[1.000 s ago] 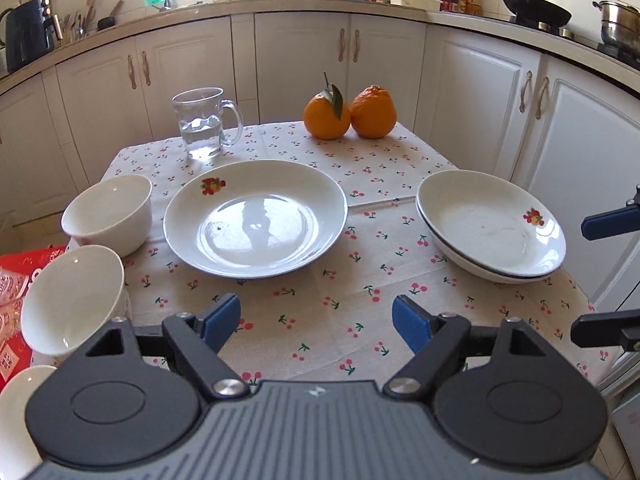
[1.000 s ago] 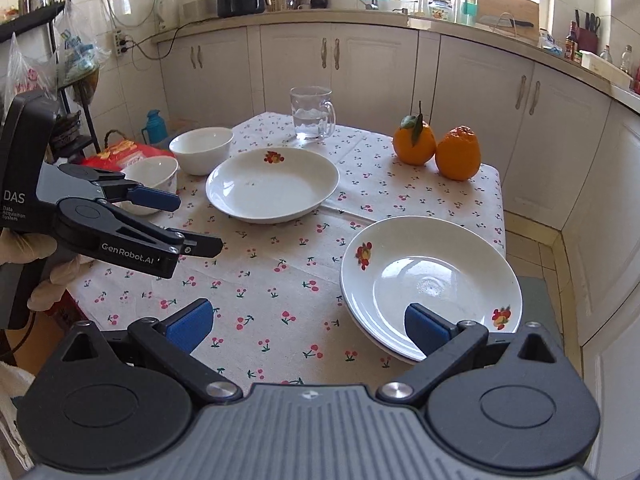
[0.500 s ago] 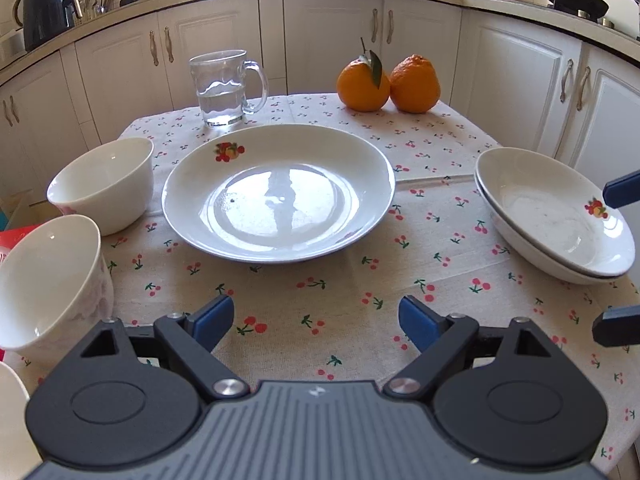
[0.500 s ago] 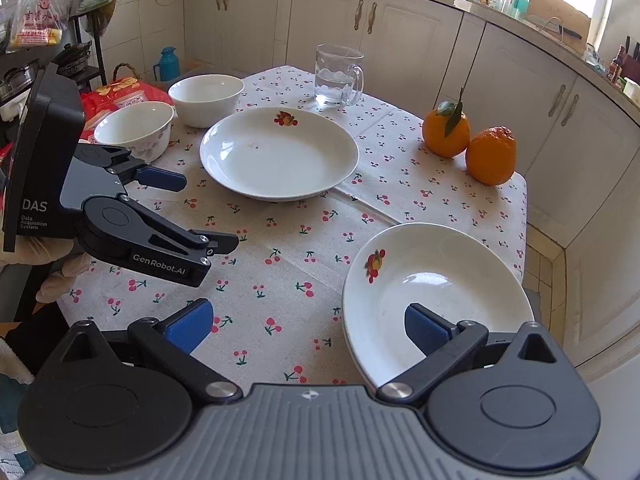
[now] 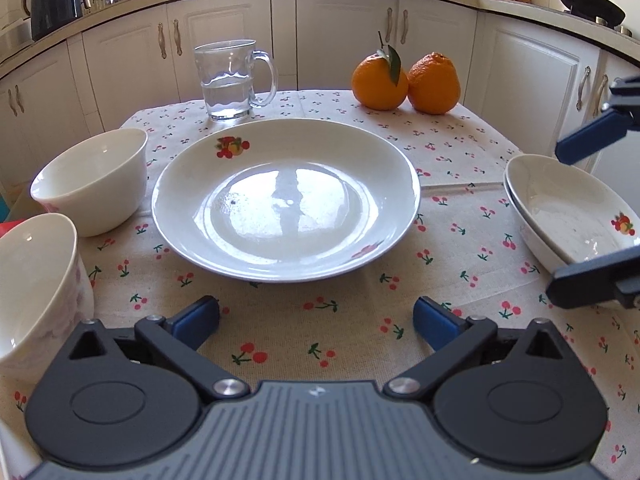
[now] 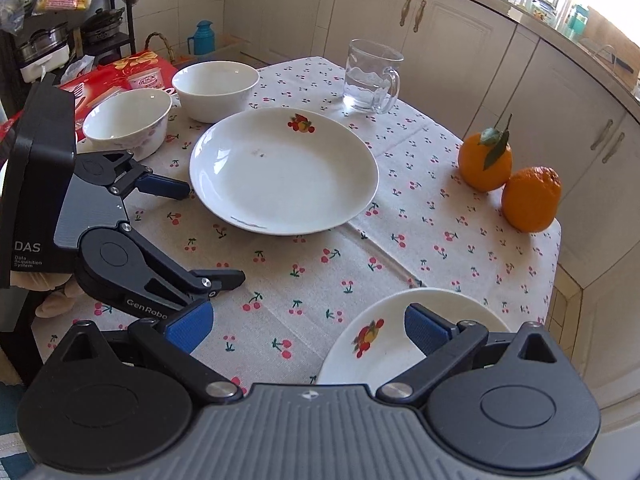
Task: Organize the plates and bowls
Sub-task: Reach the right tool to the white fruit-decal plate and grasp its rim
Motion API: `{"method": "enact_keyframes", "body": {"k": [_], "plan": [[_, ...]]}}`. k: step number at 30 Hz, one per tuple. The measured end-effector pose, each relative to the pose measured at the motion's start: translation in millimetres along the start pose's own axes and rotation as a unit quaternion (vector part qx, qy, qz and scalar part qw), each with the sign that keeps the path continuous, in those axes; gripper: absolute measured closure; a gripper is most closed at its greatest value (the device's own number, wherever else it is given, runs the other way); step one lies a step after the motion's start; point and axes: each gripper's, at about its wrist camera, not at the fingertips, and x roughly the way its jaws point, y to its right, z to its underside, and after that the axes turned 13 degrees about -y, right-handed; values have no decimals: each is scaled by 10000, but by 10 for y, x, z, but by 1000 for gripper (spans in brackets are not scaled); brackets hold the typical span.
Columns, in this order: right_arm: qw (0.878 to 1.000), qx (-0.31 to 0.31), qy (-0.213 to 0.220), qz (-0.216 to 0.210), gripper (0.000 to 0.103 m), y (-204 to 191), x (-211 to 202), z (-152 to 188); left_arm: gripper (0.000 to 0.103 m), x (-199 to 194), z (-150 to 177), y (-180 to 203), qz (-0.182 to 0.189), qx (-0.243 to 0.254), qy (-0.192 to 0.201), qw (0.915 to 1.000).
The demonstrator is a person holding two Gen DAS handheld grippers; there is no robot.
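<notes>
1. The left claw (image 5: 316, 318) stands spread wide over the cherry-print cloth of the worktop (image 5: 320, 344); its jaws have just been opening, and nothing lies between its blue pads (image 5: 198, 314).
2. Just ahead of it lies the broad white shallow plate with a fruit motif on its rim (image 5: 286, 200), flat in the middle of the cloth. From the right wrist view, one pad of the left claw sits just beside that plate's near-left rim — whether it touches I cannot tell.
3. The right claw (image 6: 308, 326) is released as well, jaws apart. One blue pad hangs over the inside of the two stacked white fruit-motif plates (image 6: 384, 344) at the worktop's near-right edge; the other is over bare cloth, so the rim of the stack lies between the jaws without being pressed.
4. Two plain white ceramic bowls stand upright at the left edge: the farther bowl (image 5: 94, 182) near the single plate, the nearer bowl (image 5: 36, 288) beside it — they are close together, though contact is unclear.
5. At the far side stand a clear glass mug part-filled with water (image 5: 232, 80) and two oranges (image 5: 406, 84) touching each other, one with a green leaf.
6. A gloved hand (image 6: 52, 296) shows under the left device.
</notes>
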Motion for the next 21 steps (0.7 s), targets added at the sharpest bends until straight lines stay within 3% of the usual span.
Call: {"method": "enact_keyframes", "body": {"k": [7,17,21], "plan": [[9983,-583,0,-2,0,58,78,-354,0,40,-50,-33,-78,-126,22,9999],[9926,-978,-27,-720,0,293,363,-815,0,74,-93,-75,-258,-238,101,9993],[9891,-1249,-118,-769,0,364,518,-1021,1,75,-105,-74,-264,-199,125,9994]]}}
